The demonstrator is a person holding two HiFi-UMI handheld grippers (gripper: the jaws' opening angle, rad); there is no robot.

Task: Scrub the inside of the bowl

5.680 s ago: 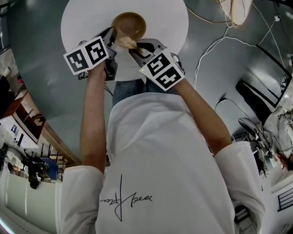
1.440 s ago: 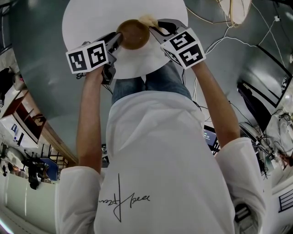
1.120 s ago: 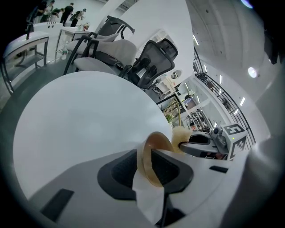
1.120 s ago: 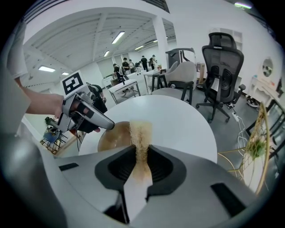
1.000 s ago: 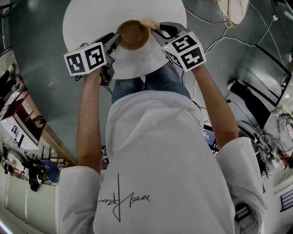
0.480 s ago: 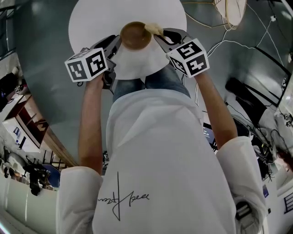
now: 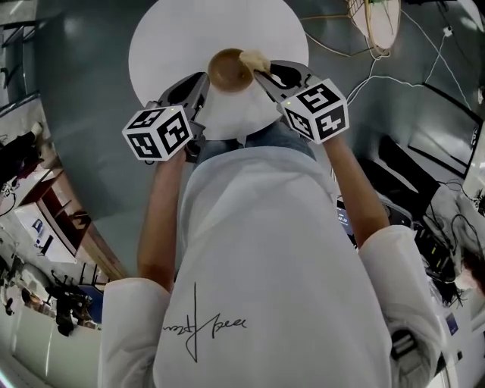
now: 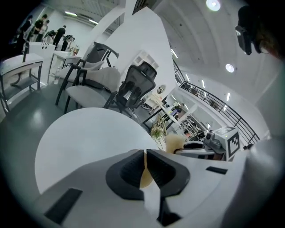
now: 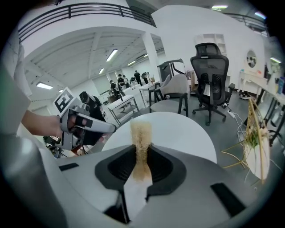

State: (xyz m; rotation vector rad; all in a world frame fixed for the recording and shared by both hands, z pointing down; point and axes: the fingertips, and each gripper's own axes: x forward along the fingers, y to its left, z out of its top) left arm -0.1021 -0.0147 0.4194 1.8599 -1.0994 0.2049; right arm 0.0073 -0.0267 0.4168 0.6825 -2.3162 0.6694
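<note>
A small wooden bowl point(image 7: 229, 70) hangs over the near part of the round white table point(image 7: 174, 45). My left gripper point(image 7: 206, 80) is shut on its left rim, which shows as a pale sliver point(image 8: 145, 173) between the left gripper's point(image 8: 145, 160) pads. My right gripper point(image 7: 262, 70) is shut on a tan sponge point(image 7: 255, 59), which touches the bowl's far right edge. In the right gripper view the sponge point(image 9: 140, 136) sticks up from the right gripper point(image 9: 141, 156), with the left gripper point(image 9: 84, 123) off to the left. The bowl's inside is not clear from here.
White cables point(image 7: 364, 72) trail over the grey floor right of the table, next to a wire basket point(image 7: 379, 23). Office chairs point(image 9: 211, 84) and benches stand beyond the table. The person's body fills the lower head view.
The bowl was lifted and the sponge went from its near side to its far right edge. In the last second both grippers and the bowl drifted slightly right in view.
</note>
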